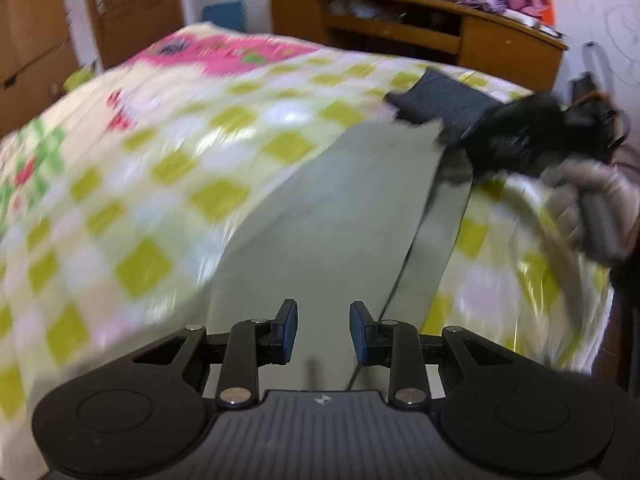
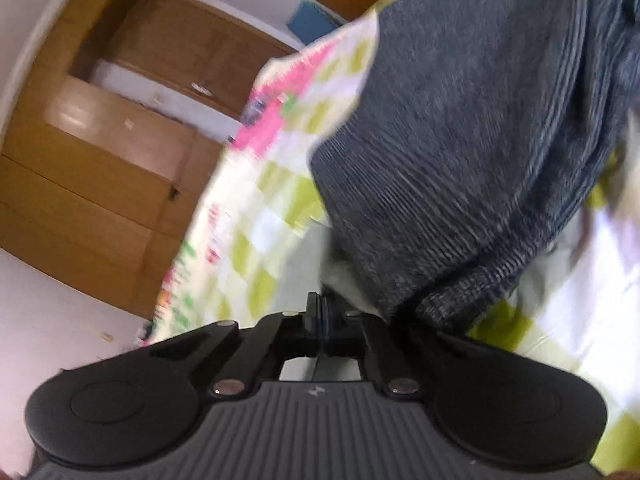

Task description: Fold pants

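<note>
Pale grey-green pants (image 1: pixel 340 208) lie stretched out on a bed with a checked green and white sheet (image 1: pixel 140 160). Their dark ribbed band (image 1: pixel 448 100) is at the far end. My left gripper (image 1: pixel 324 332) hovers open over the near part of the pants, with nothing between its blue pads. At the far right, a gloved hand (image 1: pixel 588 208) holds my right gripper (image 1: pixel 460 140) at the pants' edge by the band. In the right wrist view the right gripper (image 2: pixel 322 312) has its jaws pressed together where pale cloth (image 2: pixel 340 276) meets the tips, beside the ribbed band (image 2: pixel 460 140).
A wooden cabinet (image 1: pixel 420 28) with a dark screen and piled clothes stands beyond the bed. Wooden wardrobe doors (image 2: pixel 100 140) fill the left side of the room. A blue box (image 1: pixel 224 14) sits by the wall. The bed's right edge (image 1: pixel 592 320) drops off near the hand.
</note>
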The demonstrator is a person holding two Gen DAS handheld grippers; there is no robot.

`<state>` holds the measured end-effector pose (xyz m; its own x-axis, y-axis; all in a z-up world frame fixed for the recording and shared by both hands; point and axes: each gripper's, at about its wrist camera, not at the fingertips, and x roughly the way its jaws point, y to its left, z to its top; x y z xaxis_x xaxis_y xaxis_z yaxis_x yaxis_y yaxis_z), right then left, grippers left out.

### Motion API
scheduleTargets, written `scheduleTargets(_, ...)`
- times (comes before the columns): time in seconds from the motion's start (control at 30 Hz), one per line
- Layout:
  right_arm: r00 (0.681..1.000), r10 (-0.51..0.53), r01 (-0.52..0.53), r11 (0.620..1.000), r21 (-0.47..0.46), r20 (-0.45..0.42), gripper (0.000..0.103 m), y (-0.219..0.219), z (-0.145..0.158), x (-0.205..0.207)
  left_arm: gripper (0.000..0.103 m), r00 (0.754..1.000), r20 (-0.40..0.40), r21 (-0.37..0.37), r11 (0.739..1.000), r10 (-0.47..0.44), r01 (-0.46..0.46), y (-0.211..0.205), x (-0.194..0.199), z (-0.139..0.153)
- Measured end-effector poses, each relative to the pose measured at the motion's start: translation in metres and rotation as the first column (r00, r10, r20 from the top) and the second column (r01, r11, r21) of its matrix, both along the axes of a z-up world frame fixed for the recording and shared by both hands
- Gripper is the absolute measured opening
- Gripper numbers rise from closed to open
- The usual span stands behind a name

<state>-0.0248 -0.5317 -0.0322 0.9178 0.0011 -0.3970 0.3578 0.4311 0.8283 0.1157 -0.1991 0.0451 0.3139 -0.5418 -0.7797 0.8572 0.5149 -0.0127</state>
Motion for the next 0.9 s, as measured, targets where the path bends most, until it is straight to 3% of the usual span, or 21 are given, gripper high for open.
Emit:
scheduleTargets(0.17, 1.0, 0.013, -0.014, 0.999, -0.041, -0.023, 0.003, 0.011, 0.011, -0.009, 0.043, 0.994, -0.058, -0.01, 0.996, 0.09, -0.091, 0.032, -0.005, -0.014)
scheduleTargets(0.37, 0.998, -0.05, 0.053, 0.994, -0.093, 0.032, 0.003, 0.013, 0.027, -0.022, 0.043, 0.994, -0.024, -0.033, 0.994, 0.104, -0.105, 0.048, -0.019, -0.016)
scheduleTargets(0.43, 0.997, -0.011, 0.002, 0.991, -0.133, -0.074, 0.007, 0.01, 0.014, -0.005, 0.043, 0.993, -0.038, -0.041, 0.993, 0.108, -0.11, 0.051, -0.02, -0.02)
scheduleTargets(0.5, 0.987, 0.039, -0.047, 0.998, -0.051, -0.157, 0.008, 0.008, -0.006, 0.011, 0.043, 0.991, -0.043, -0.035, 0.992, 0.124, -0.125, 0.054, -0.022, -0.026)
scheduleTargets(0.57, 0.979, 0.043, -0.052, 0.998, -0.038, -0.2, 0.011, 0.014, -0.011, 0.014, 0.043, 0.991, -0.025, -0.029, 0.99, 0.134, -0.135, 0.061, -0.027, -0.026)
scheduleTargets(0.63, 0.973, 0.018, -0.04, 0.995, -0.089, -0.229, 0.018, 0.02, -0.003, 0.004, 0.043, 0.989, -0.008, -0.034, 0.988, 0.15, -0.15, 0.074, -0.031, -0.023)
scheduleTargets(0.7, 0.965, -0.037, -0.019, 0.978, -0.207, -0.261, 0.019, 0.03, 0.014, -0.005, 0.043, 0.984, 0.009, -0.043, 0.984, 0.176, -0.176, 0.092, -0.032, -0.018)
scheduleTargets(0.77, 0.952, -0.068, -0.047, 0.93, -0.365, -0.297, 0.019, 0.052, 0.038, -0.009, 0.043, 0.978, 0.036, -0.053, 0.978, 0.204, -0.202, 0.109, -0.029, -0.014)
scheduleTargets(0.83, 0.961, 0.023, -0.142, 0.896, -0.42, -0.277, 0.019, 0.076, 0.059, 0.002, 0.044, 0.973, 0.071, -0.069, 0.974, 0.219, -0.214, 0.124, -0.022, -0.009)
scheduleTargets(0.9, 0.944, 0.225, -0.306, 0.87, -0.388, -0.24, 0.029, 0.105, 0.073, 0.035, 0.045, 0.96, 0.126, -0.076, 0.967, 0.251, -0.243, 0.14, -0.009, -0.006)
